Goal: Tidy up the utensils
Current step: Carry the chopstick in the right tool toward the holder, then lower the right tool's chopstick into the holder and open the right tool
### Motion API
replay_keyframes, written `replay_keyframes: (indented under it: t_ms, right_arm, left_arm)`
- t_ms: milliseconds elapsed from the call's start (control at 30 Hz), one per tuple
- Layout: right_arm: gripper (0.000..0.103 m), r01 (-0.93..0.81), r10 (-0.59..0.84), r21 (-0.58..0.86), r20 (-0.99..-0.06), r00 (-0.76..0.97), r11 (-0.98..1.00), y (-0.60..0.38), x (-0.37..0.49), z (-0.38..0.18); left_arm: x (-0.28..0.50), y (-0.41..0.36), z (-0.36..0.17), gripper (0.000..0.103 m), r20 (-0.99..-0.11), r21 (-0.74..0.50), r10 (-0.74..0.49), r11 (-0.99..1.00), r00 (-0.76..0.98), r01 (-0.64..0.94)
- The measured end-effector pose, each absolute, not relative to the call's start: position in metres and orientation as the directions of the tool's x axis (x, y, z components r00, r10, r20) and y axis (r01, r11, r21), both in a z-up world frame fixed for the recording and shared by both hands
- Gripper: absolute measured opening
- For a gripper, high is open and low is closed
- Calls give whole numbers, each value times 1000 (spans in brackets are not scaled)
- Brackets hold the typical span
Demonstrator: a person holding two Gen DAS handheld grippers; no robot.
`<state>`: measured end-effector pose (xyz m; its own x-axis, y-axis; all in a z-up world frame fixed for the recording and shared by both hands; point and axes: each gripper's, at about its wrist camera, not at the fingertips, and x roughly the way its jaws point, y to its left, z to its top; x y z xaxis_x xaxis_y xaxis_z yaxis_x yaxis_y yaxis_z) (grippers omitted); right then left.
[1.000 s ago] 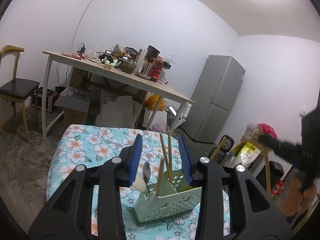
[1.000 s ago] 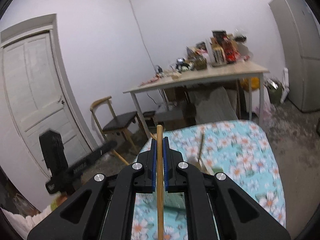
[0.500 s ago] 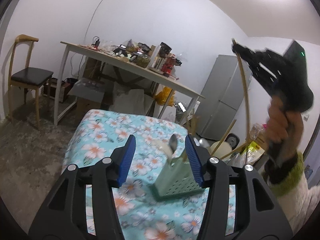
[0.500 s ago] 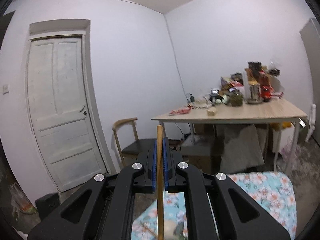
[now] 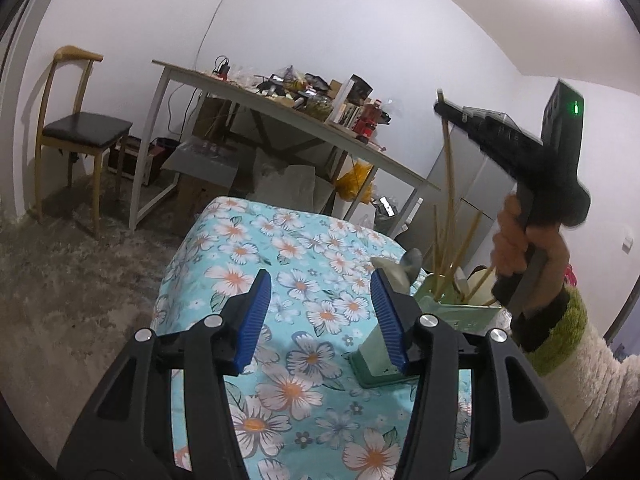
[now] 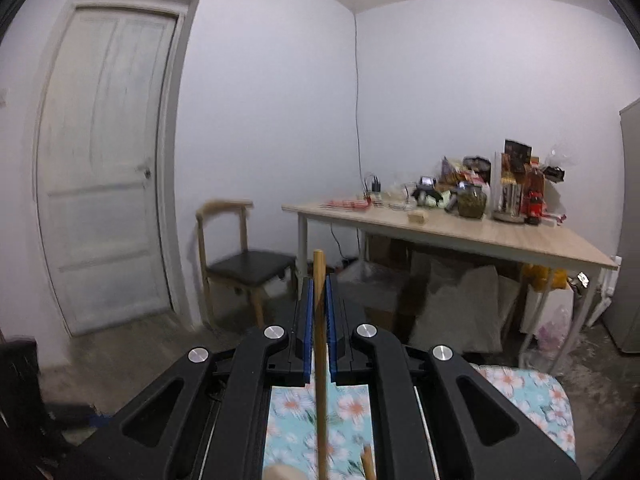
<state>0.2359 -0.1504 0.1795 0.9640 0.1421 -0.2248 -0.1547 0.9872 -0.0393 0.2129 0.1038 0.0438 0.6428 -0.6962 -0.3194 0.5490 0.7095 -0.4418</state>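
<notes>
A pale green utensil holder (image 5: 444, 332) stands on the floral tablecloth (image 5: 288, 264), with several chopsticks (image 5: 464, 248), a metal spoon (image 5: 412, 260) and a white spoon in it. My left gripper (image 5: 320, 316) is open and empty, just left of the holder. My right gripper (image 6: 319, 308) is shut on a wooden chopstick (image 6: 320, 360). In the left wrist view it (image 5: 444, 110) holds that chopstick (image 5: 450, 184) upright above the holder, lower end among the other sticks.
A long wooden table (image 5: 304, 120) cluttered with jars and bottles stands behind, with boxes under it. A wooden chair (image 5: 76, 128) stands at the left wall, a door (image 6: 104, 168) beyond it. A grey fridge (image 6: 630, 220) is at the right.
My left gripper has swung left, so the holder now sits at its right finger. My right gripper has tilted up and carried the chopstick over the holder.
</notes>
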Motion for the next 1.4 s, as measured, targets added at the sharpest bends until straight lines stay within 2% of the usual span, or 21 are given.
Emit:
replay_keyframes:
  t_ms: [100,300,467,500,600,633,700,867,967,1100,1200,1400]
  right_arm:
    - [7,-129,107,-68,-263,959,989,-150,233,165]
    - [7,-101,82,-63,-255,963,993,-153,204,164]
    - [9,-86,79,-18,-253,964,996,-161,179,172]
    - [11,-82,78,-6,-247,966,997,-162,171,175]
    - [35,-75,80,29,-225,971,997,-167,142,182]
    - [38,-73,80,42,-222,972,996,-168,130,183]
    - [50,-69,81,62,-225,971,996,-170,111,182]
    - [76,-5,39,114,-296,954,994,-174,64,160]
    - [84,77,-23,115,-407,913,990,-177,44,131]
    - [88,181,-101,91,-554,826,979,-182,26,89]
    - [92,231,-113,114,-620,777,966,-189,10,65]
    - [96,310,-167,94,-678,716,946,-200,-10,47]
  left_arm:
    - [216,102,41,49,-322,-446,-698,708,639,548]
    - [215,98,42,49,-319,-447,-703,703,635,553]
    - [205,95,48,55,-315,-429,-701,707,640,562]
    - [201,93,50,55,-315,-419,-700,709,641,567]
    - [193,89,54,61,-317,-404,-700,710,641,576]
    - [189,87,56,62,-319,-401,-700,710,639,579]
    - [180,82,59,67,-323,-392,-703,708,633,587]
    - [159,66,65,82,-368,-334,-686,728,628,599]
    - [148,53,64,89,-416,-294,-656,752,629,590]
    - [138,42,59,93,-480,-258,-600,794,640,551]
    - [132,34,54,95,-527,-238,-554,824,645,513]
    - [118,20,49,95,-601,-192,-455,880,657,434]
